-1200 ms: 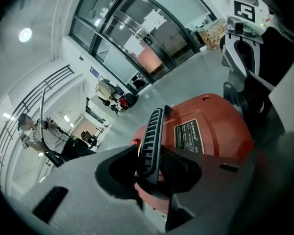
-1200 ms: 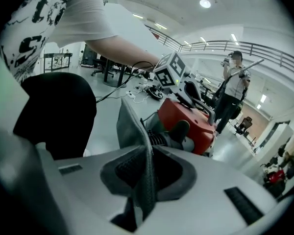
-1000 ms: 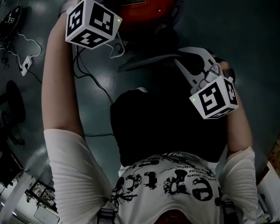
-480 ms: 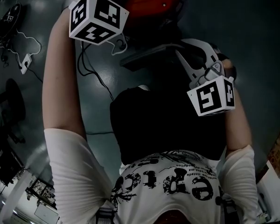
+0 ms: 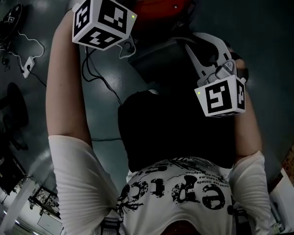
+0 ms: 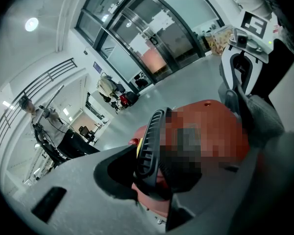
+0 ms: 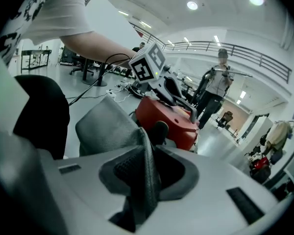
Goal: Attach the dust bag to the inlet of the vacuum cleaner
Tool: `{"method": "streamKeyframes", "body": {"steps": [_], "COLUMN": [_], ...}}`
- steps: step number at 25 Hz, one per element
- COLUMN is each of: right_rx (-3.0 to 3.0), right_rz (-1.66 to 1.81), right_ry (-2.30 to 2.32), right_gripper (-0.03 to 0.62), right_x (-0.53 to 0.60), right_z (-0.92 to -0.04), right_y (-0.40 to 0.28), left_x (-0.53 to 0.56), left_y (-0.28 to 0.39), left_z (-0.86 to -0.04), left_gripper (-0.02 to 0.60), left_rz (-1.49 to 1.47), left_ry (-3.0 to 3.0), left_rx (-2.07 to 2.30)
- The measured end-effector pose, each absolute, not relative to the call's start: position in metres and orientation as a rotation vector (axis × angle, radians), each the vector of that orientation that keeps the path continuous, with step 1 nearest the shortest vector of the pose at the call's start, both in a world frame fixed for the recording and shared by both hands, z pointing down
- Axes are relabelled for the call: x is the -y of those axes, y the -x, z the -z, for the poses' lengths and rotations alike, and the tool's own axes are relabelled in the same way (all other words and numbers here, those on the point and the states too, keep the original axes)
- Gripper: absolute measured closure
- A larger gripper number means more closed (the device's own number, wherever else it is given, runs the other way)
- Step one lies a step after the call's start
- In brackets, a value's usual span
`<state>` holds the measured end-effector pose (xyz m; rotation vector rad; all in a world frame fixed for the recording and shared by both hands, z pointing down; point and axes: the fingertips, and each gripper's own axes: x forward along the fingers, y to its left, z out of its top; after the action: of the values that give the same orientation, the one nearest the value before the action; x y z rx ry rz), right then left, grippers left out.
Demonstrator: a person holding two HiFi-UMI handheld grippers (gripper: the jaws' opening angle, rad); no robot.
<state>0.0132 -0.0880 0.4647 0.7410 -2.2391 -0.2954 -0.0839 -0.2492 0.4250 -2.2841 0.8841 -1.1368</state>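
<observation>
Dust bag (image 7: 110, 129), grey cloth, is pinched by a fold in my right claw (image 7: 144, 173), whose 2 jaws press together on it. Its long axis runs from that claw forward toward the red vacuum cleaner (image 7: 169, 116), with the far end just beside the red shell. My left claw (image 6: 152, 165) is clamped on the black ribbed handle (image 6: 148, 136) on top of the vacuum cleaner

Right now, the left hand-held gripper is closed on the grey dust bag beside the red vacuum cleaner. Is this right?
No. The right hand-held gripper is closed on the grey dust bag beside the red vacuum cleaner; the right gripper view shows the fabric pinched between its jaws.
</observation>
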Motion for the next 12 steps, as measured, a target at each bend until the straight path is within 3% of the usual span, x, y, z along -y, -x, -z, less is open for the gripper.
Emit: {"method": "streamKeyframes", "body": {"steps": [12], "right_rx": [2.352], "right_rz": [0.061], "right_ry": [-0.676], "right_gripper": [0.531], "right_x": [0.068], "right_z": [-0.446], "right_y": [-0.022], "left_x": [0.234], "left_y": [0.085], "left_z": [-0.409], "left_gripper": [0.452], "left_rz": [1.057], "left_ry": [2.051], "left_rx": [-0.929]}}
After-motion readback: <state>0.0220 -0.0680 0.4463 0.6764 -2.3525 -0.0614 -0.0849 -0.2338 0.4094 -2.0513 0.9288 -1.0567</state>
